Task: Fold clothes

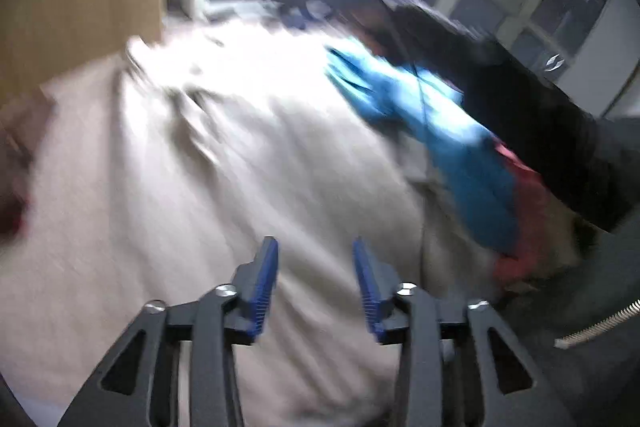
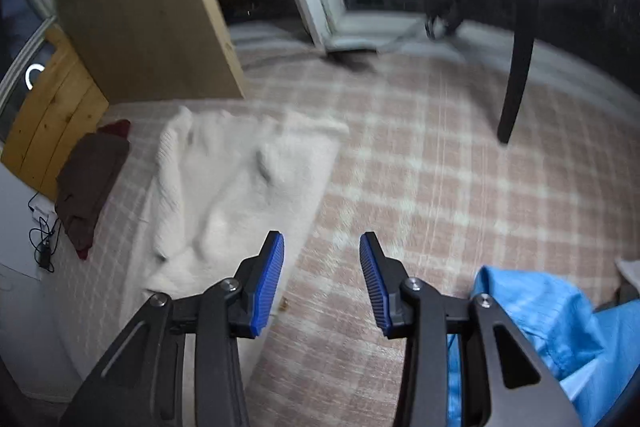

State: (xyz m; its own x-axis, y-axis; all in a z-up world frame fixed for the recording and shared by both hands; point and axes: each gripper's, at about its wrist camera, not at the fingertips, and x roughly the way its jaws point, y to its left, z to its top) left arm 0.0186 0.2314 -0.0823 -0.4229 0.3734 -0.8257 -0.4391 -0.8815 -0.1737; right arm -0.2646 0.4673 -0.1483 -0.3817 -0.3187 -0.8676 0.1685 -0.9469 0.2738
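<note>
- The left gripper (image 1: pixel 315 281) has its blue ribbed jaws spread with nothing between them, above a cream-white cloth (image 1: pixel 224 163) that fills most of the blurred left wrist view.
- A bright blue garment (image 1: pixel 452 147) lies along the right edge of that cloth, with a strip of red fabric (image 1: pixel 524 211) just beside it and a black sleeve-like shape (image 1: pixel 532 115) crossing over both on the right.
- The right gripper (image 2: pixel 322 277) also has its jaws spread and holds nothing, above a pink-and-white checked sheet (image 2: pixel 440 167).
- A cream-white knitted garment (image 2: pixel 224 187) lies rumpled on the sheet, left of the right gripper.
- A folded dark brown garment (image 2: pixel 90 179) sits further left, near a light wooden board (image 2: pixel 148 7).
- Crumpled blue fabric (image 2: pixel 540 331) lies near right, partly behind the gripper's arm.
- A dark chair leg (image 2: pixel 516 83) stands far right.
</note>
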